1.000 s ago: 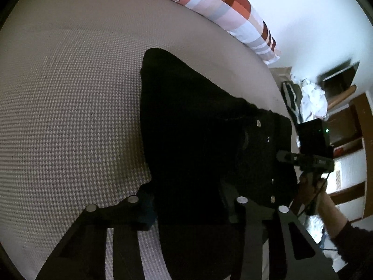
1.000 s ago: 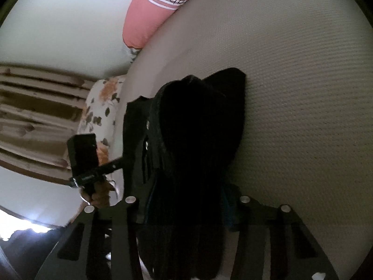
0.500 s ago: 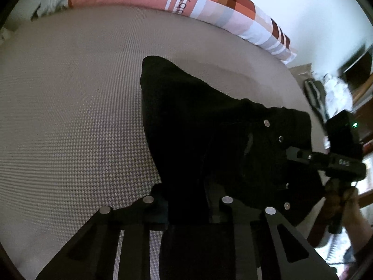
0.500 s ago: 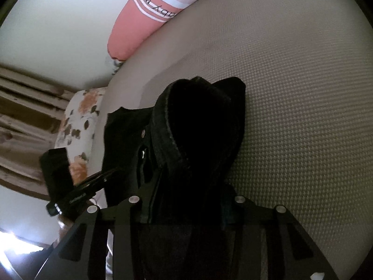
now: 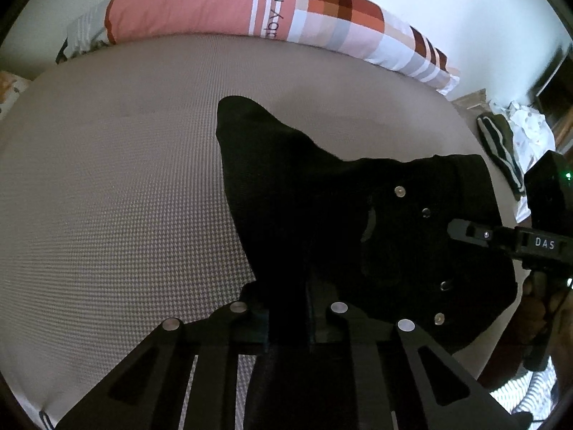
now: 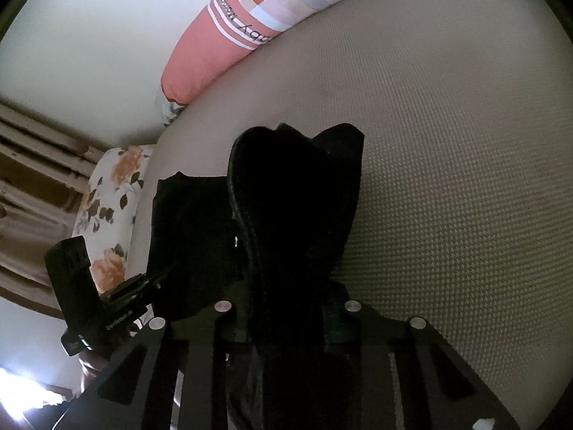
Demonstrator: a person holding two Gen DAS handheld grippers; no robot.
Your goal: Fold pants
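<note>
The black pants point(image 5: 322, 208) with metal rivets hang bunched above the beige bed, held up at two spots. My left gripper point(image 5: 290, 308) is shut on one edge of the pants at the bottom of its view. My right gripper point(image 6: 286, 308) is shut on the pants' waistband edge point(image 6: 272, 208), which rises in a thick fold ahead of it. The right gripper also shows at the right in the left wrist view point(image 5: 508, 236). The left gripper shows at lower left in the right wrist view point(image 6: 118, 294).
The beige textured mattress point(image 5: 107, 197) spreads under the pants. A long pink and checked pillow point(image 5: 250, 14) lies along the far wall. A floral cushion point(image 6: 111, 215) sits at the bed's edge. Clothes point(image 5: 515, 136) and wooden furniture stand beside the bed.
Both grippers have tilted and lifted with the pants; the pillow has come further into view. The pants have shifted toward the bed's middle. Both grips stay shut.
</note>
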